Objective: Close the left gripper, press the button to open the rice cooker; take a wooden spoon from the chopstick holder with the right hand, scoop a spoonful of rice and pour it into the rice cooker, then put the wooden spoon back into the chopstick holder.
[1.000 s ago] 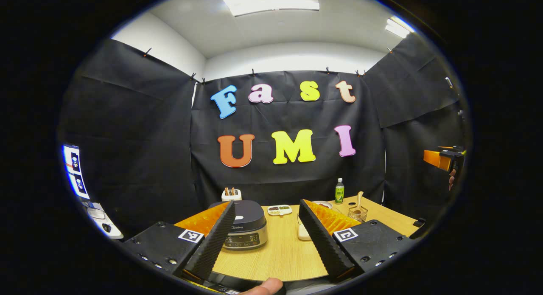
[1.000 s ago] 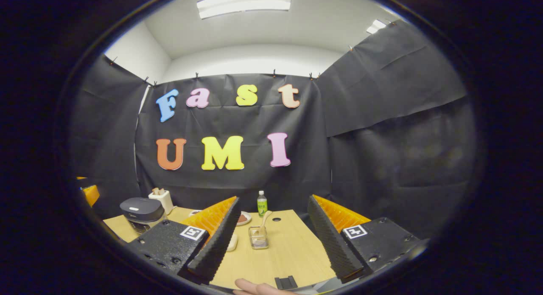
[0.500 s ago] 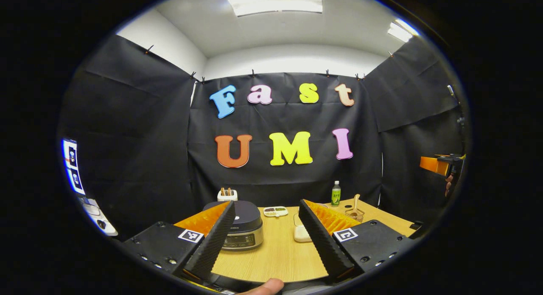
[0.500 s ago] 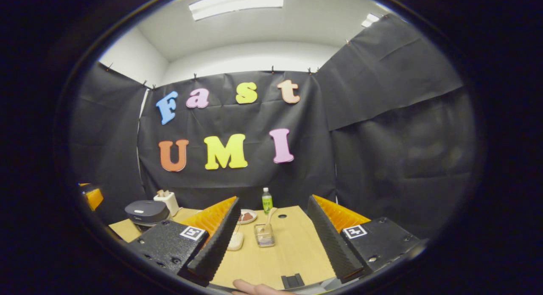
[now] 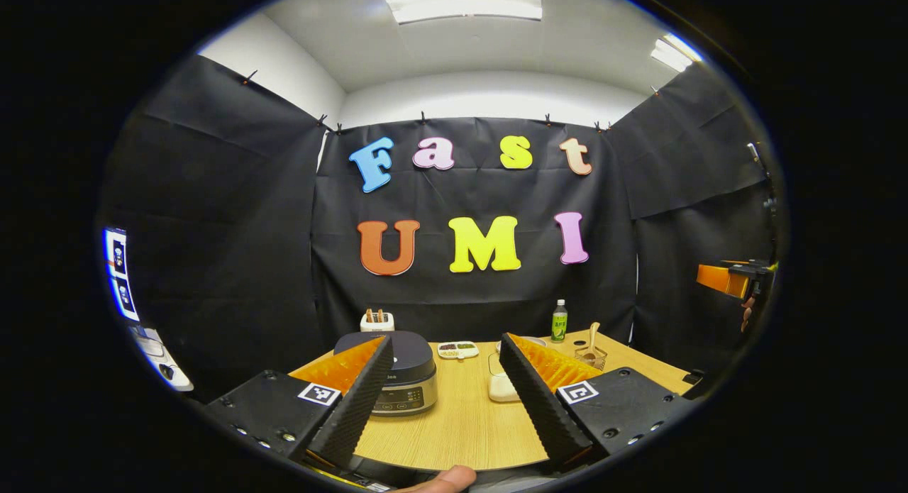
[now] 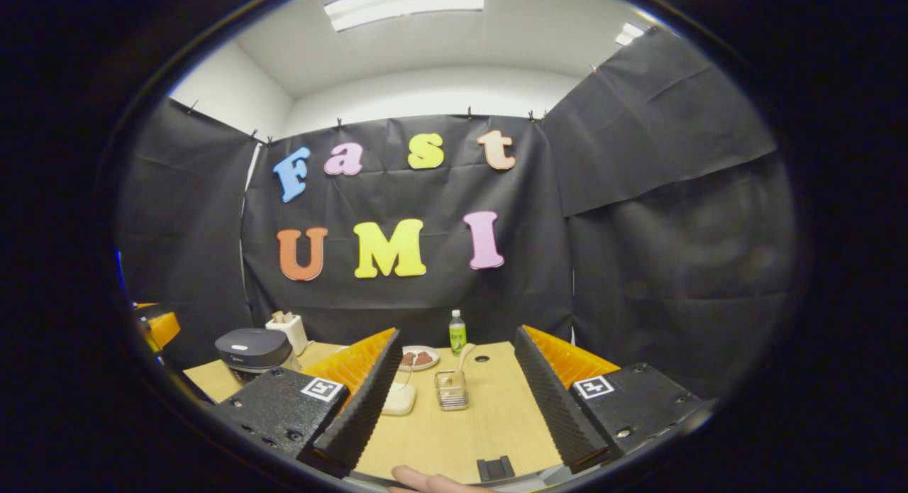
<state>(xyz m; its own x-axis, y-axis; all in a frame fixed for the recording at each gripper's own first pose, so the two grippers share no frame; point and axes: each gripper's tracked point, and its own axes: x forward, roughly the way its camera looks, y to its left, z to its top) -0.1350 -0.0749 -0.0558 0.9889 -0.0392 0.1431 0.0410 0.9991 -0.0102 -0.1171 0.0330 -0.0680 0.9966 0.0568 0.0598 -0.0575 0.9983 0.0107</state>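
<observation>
The dark rice cooker (image 5: 394, 374) stands on the wooden table (image 5: 461, 429) with its lid down, just beyond my left finger. My left gripper (image 5: 445, 339) hovers open over the near table edge, nothing between its fingers. The wooden spoon (image 5: 592, 334) stands in the clear chopstick holder (image 5: 590, 354) at the right. In the right gripper view the spoon (image 6: 464, 355) leans in the holder (image 6: 452, 394) ahead, and my right gripper (image 6: 457, 332) is open and empty short of it. A white container (image 6: 399, 399) sits beside the holder. The cooker (image 6: 254, 350) is far left.
A green bottle (image 6: 457, 331), a plate (image 6: 418, 357) and a white box with brown sticks (image 6: 288, 329) stand along the back. A small divided dish (image 5: 457, 349) lies behind the cooker. A black clip (image 6: 494, 469) sits at the front edge.
Both grippers stay open. The left view has pulled back slightly, so the cooker looks smaller. In the right view the holder and table items have drifted to the right.
</observation>
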